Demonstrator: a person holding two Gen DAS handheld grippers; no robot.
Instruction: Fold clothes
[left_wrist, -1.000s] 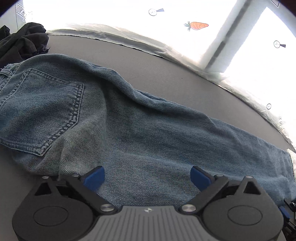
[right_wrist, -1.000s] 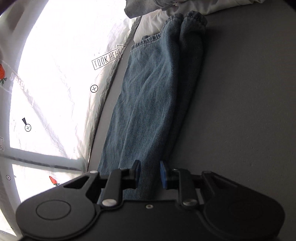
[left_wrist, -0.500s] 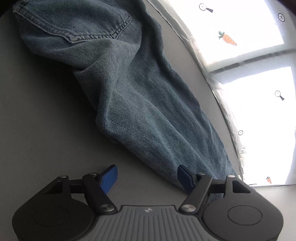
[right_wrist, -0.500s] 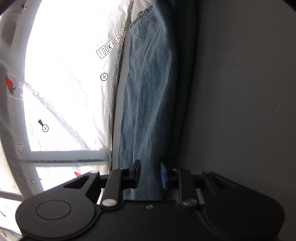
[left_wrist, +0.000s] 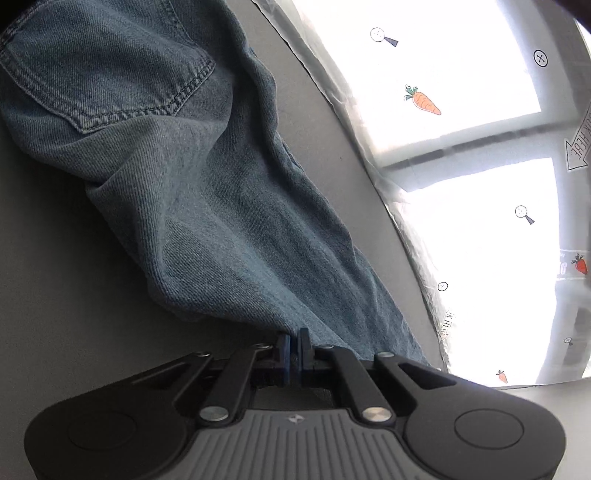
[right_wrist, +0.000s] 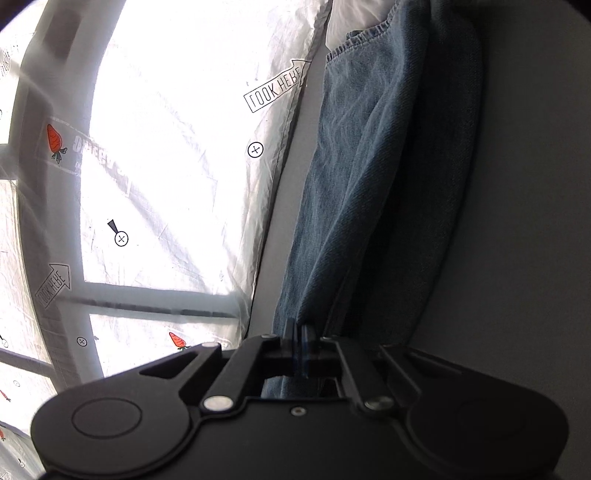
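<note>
Jeans (left_wrist: 229, 206): blue denim, laid lengthwise on the grey bench (left_wrist: 55, 295), back pocket showing.
Left claw (left_wrist: 293, 338): just closed — pads pinching the jeans' near edge.
Right claw (right_wrist: 298, 334): clamped tight on denim — fabric between the pads.

I read mirrored "LOOK HERE" arrows (right_wrist: 277, 85) on the white plastic sheet (right_wrist: 177, 155); its other print stays illegible.

surface: grey table (left_wrist: 55, 295) | on it: blue jeans (left_wrist: 229, 221), laid lengthwise near far edge
</note>
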